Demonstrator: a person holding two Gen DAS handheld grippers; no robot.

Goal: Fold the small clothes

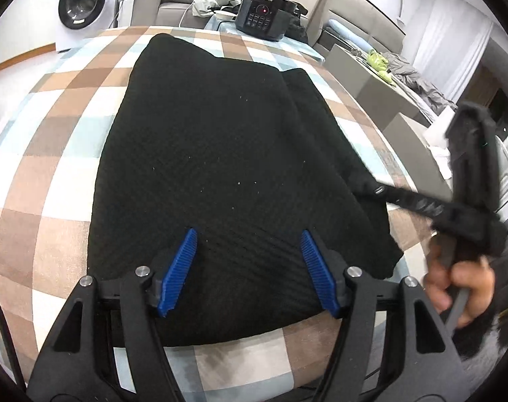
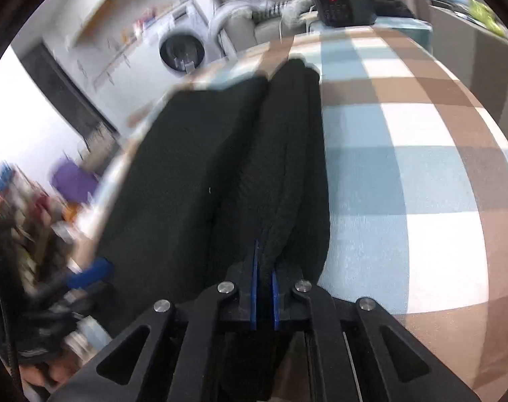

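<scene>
A black knit garment (image 1: 213, 154) lies spread on the checked tablecloth (image 1: 53, 134). My left gripper (image 1: 247, 268) is open, its blue pads (image 1: 183, 264) resting over the garment's near edge with nothing between them. My right gripper (image 2: 264, 281) is shut on the garment's right edge (image 2: 280, 184) and holds that fold lifted and bunched. In the left wrist view the right gripper (image 1: 378, 190) shows at the right, its tips at the cloth's right side, held by a hand (image 1: 455, 284).
A black cooker (image 1: 264, 13) stands at the table's far end. A washing machine (image 1: 83, 3) stands at the back left. A sofa and grey furniture with clothes (image 1: 411, 77) are at the right. The checked tablecloth (image 2: 404, 167) extends right of the garment.
</scene>
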